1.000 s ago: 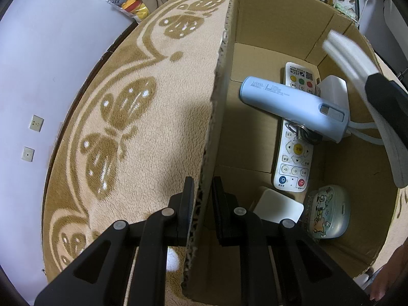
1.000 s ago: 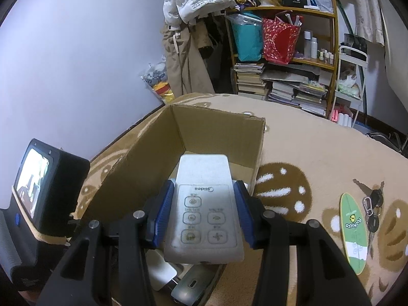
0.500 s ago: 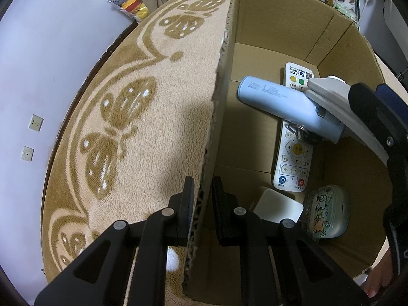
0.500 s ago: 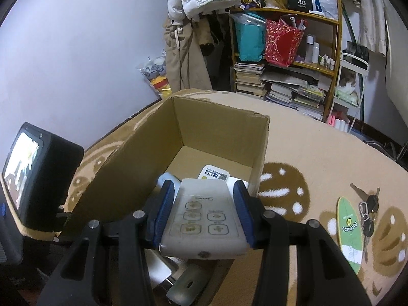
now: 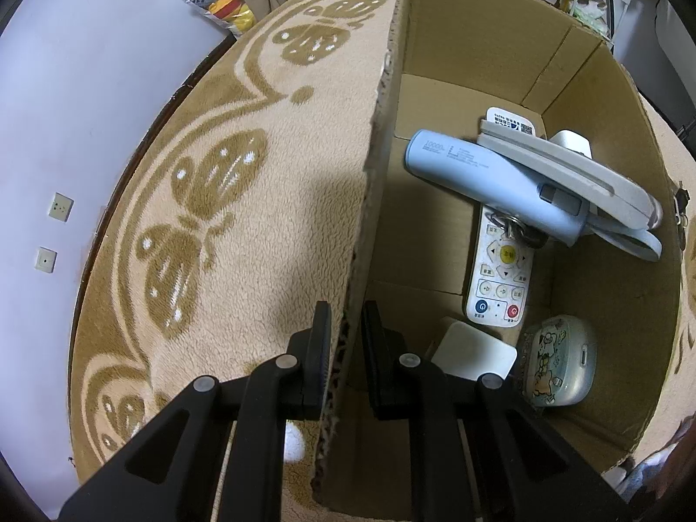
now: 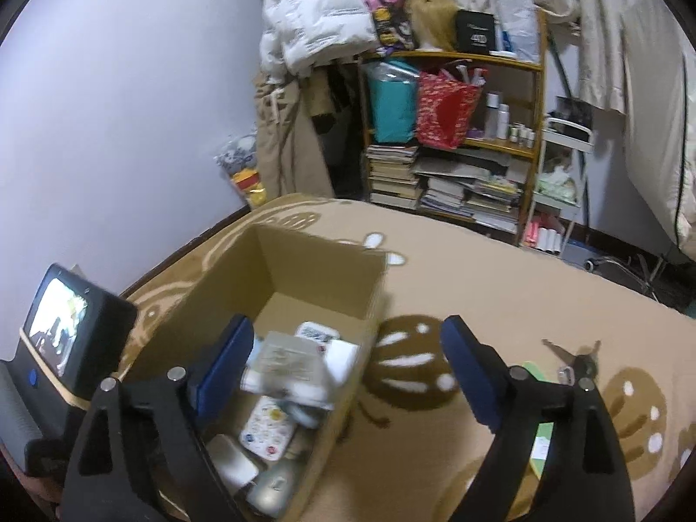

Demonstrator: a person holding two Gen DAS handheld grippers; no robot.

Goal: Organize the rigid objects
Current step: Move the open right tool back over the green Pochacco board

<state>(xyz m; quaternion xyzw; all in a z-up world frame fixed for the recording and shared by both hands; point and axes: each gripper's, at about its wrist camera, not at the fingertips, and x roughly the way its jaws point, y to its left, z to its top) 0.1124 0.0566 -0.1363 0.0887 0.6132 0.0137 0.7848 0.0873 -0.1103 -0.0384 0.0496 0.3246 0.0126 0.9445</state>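
Inside the brown cardboard box [image 5: 478, 35], the grey flat remote [image 5: 565, 169] lies across the pale-blue power bank [image 5: 487, 178]. Your right tool [image 6: 348, 369], just opened wide, is empty: lift clear. Keep the left tool [image 5: 346, 335] pinching the box wall.

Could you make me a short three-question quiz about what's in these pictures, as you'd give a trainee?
1. True or false: the left gripper is clamped on the wall of the cardboard box.
2. What lies on top of the light blue power bank? A) the grey-white remote B) a book C) a red bag
3. Is the right gripper holding anything?

Key
1. True: one finger is outside the wall, one inside.
2. A. It lies across the power bank.
3. No. Its jaws have just been opening and stand wide, with nothing between the pads.
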